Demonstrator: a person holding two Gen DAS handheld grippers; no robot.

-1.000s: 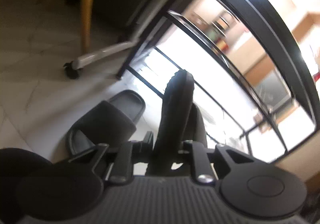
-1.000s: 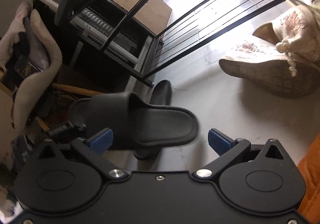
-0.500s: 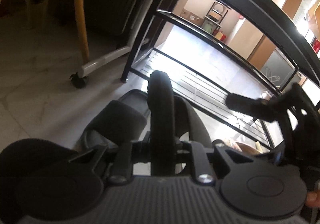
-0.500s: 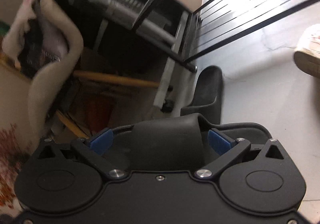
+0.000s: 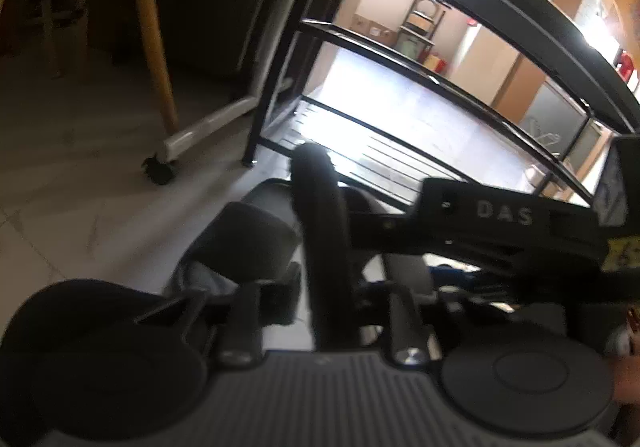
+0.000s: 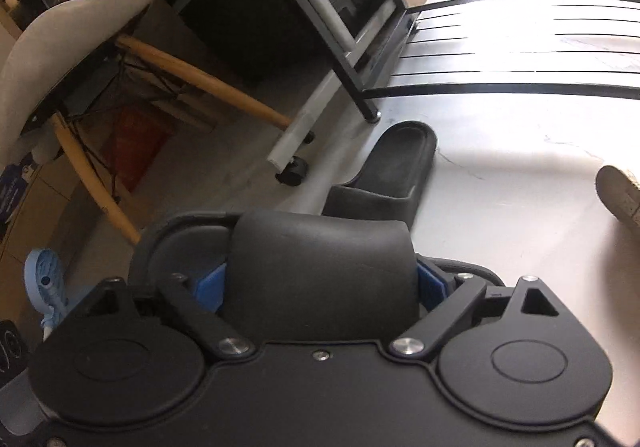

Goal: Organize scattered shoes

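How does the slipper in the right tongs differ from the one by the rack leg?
The near slipper sits between the closing right tongs; the far slipper lies free on the floor. The near slipper shows mostly strap; the far slipper shows its footbed. Both are black.

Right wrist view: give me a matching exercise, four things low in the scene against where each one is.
Things:
1. near slipper
2. far slipper
3. beige shoe
4. caster

Places:
A. cut off at the picture's right edge
B. between the blue pads
C. under the end of the white bar
D. on the floor by the rack foot

Pairs: 1-B, 2-D, 3-A, 4-C.
The right claw has its jaws closing on the near slipper.
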